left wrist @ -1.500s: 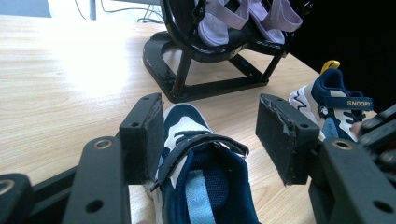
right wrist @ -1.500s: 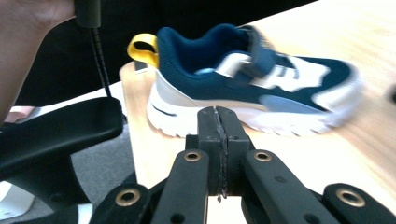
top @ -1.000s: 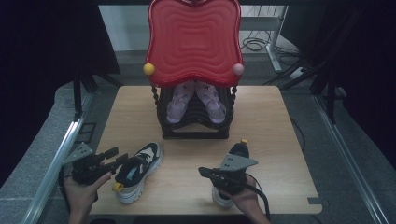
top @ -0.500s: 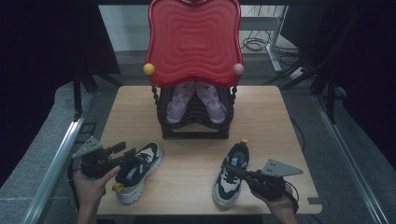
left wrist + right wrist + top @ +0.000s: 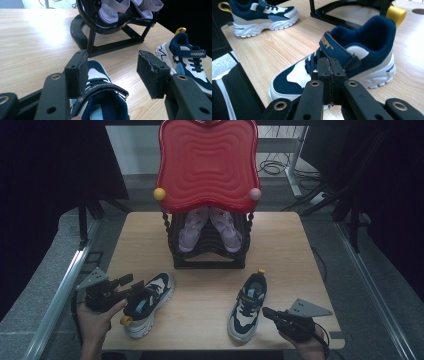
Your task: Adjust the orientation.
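Observation:
Two navy-and-white sneakers lie on the wooden table [image 5: 300,245]. The left sneaker [image 5: 147,302] [image 5: 100,100] sits at the front left. My left gripper [image 5: 132,284] [image 5: 113,67] is open, and its jaws straddle this sneaker's strap and collar from above. The right sneaker [image 5: 248,302] [image 5: 342,62] lies at the front right with its yellow heel loop [image 5: 396,13] pointing away. Just to its right, low by the table's front edge, my right gripper [image 5: 266,311] [image 5: 328,67] is shut with nothing between its pads, its tip close to the sneaker's side.
A black shoe rack [image 5: 207,262] [image 5: 110,32] with a red wavy top [image 5: 207,162] stands at the table's middle back. It holds a pair of pink sandals [image 5: 210,227] [image 5: 112,10]. Dark curtains and a metal rail [image 5: 60,290] flank the table.
My right gripper has moved from above the right sneaker to the right and down to the front right corner. The sneaker stayed put. The left gripper has barely moved.

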The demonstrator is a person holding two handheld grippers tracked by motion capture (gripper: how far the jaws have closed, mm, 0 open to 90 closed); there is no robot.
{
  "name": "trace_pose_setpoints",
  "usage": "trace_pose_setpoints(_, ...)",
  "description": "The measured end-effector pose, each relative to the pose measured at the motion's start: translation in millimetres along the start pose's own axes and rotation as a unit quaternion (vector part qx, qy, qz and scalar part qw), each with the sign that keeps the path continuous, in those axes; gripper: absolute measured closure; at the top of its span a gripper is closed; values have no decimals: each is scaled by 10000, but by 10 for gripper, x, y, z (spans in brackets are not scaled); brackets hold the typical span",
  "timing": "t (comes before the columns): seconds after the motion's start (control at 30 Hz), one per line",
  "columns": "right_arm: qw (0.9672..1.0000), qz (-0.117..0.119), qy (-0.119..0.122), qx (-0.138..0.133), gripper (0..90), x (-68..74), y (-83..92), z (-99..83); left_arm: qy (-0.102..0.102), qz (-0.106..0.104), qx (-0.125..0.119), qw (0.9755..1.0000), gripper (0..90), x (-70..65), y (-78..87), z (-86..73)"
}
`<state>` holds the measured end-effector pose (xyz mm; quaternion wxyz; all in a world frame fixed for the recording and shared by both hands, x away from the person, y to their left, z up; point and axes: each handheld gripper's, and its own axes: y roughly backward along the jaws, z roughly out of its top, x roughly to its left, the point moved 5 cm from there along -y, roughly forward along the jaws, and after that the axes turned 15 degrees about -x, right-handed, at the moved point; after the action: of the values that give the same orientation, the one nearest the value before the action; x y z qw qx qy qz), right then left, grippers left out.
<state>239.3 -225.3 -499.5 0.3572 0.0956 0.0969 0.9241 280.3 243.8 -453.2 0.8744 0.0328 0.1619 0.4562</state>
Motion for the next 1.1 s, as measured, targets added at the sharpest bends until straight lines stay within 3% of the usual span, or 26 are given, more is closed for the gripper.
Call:
trace_pose_setpoints(0.27,9992,-12,-14,395,887,-29,-51,-235,22,1,2,10000,421,42,53,-19)
trace_pose_setpoints(0.43,9987,13,-66,505,887,-34,-48,-315,46,-55,53,10000,419,46,16,-45)
trace_pose_setpoints(0.6,9976,282,-18,626,886,59,-101,-410,31,-78,82,9999,418,37,-6,-55)
trace_pose_setpoints(0.93,9971,196,-49,731,887,49,-74,-495,29,-69,72,9999,416,36,27,-57)
trace_pose_setpoints(1.1,9963,260,-71,817,887,76,-107,-552,21,-56,108,9999,413,38,15,-72)
